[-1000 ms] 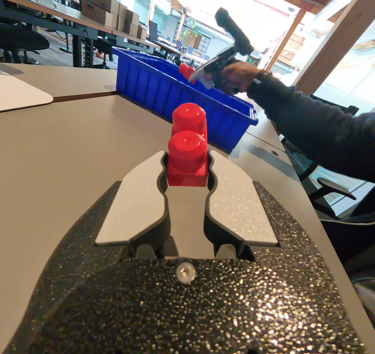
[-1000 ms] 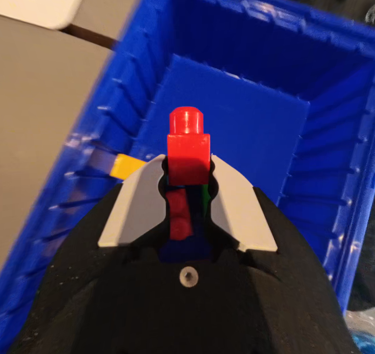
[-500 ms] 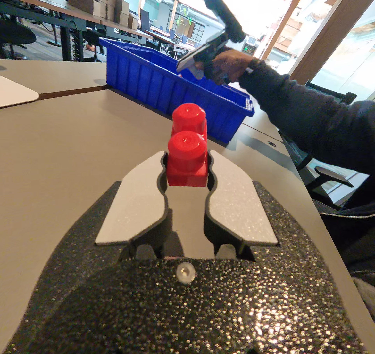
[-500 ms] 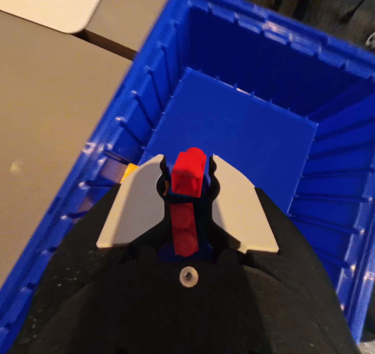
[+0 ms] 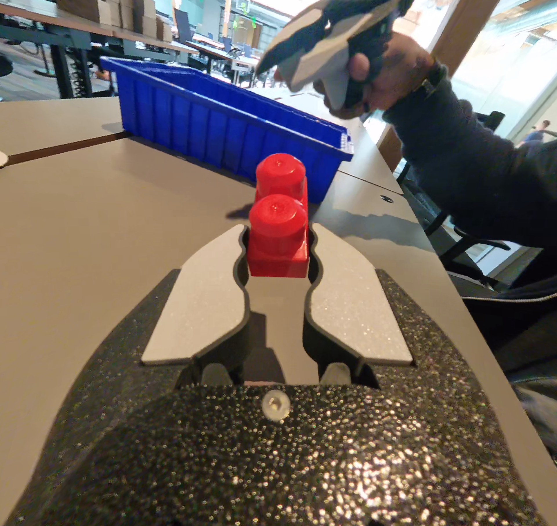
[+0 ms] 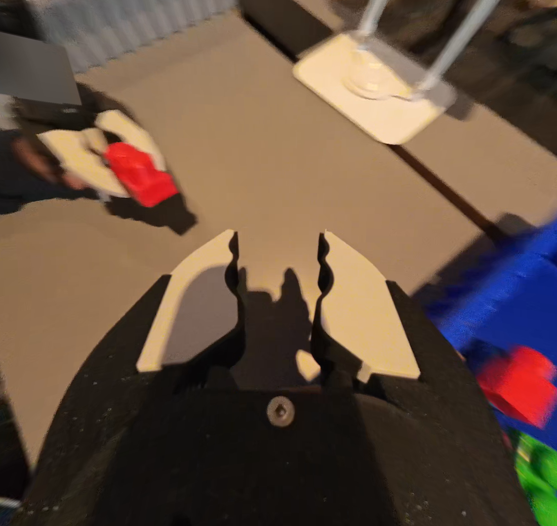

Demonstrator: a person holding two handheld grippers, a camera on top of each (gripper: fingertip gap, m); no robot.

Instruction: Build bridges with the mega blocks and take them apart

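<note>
My left gripper (image 5: 277, 231) is shut on a red two-stud block (image 5: 278, 240), both pads pressed on its sides, just above the grey table (image 5: 90, 210). The right wrist view shows the same block (image 6: 138, 174) in that gripper at the left. My right gripper (image 6: 277, 234) is open with nothing between its fingers, over bare table beside the blue bin (image 6: 497, 294). In the left wrist view it (image 5: 277, 79) hangs high above the bin (image 5: 229, 132), held by a hand. A red block (image 6: 518, 382) and a green one (image 6: 536, 487) lie in the bin.
A white base plate with metal rods (image 6: 373, 101) stands on the table at the far right. A dark seam (image 6: 437, 180) crosses the table. A grey ribbed box (image 6: 120, 20) sits at the far left. Desks and cardboard boxes (image 5: 99, 5) stand behind the bin. My right fingertips sit around 15 cm from my left ones.
My right gripper let go of its red block into the bin, opened wider and swung out over the table. My left gripper kept its red block and barely moved.
</note>
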